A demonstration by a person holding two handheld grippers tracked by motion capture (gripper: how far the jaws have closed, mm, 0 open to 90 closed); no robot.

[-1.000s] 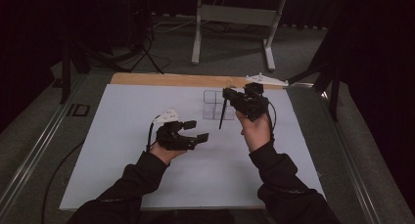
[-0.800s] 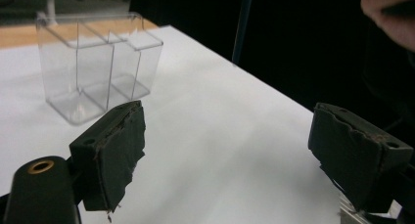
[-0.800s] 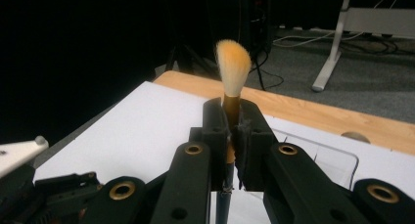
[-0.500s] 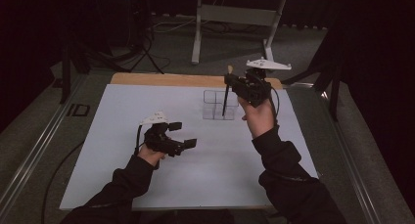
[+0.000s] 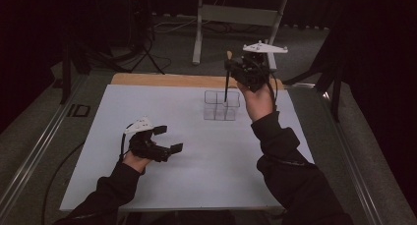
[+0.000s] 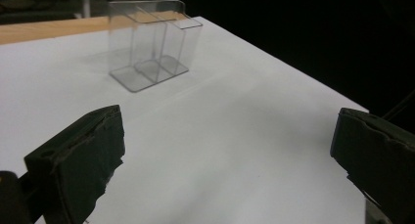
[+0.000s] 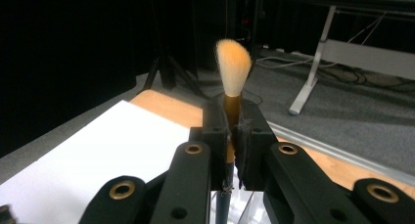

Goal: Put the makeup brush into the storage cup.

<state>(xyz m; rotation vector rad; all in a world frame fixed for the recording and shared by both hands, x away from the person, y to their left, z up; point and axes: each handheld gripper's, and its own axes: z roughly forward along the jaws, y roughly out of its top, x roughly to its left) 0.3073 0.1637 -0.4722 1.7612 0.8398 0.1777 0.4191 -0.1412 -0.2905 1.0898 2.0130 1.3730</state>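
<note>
Your right gripper, clamped on the upright brush, holds it directly over the clear organizer; your left gripper idles with jaws apart.

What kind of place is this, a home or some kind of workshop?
Probably a lab or recording studio, not a home: dark surroundings, a white-covered table bearing little but a clear organizer, cables on the grey floor, and hand-held grippers, the right gripper clamping a makeup brush.

A makeup brush with orange-tipped bristles stands upright, handle down in a clear compartmented organizer.
</note>
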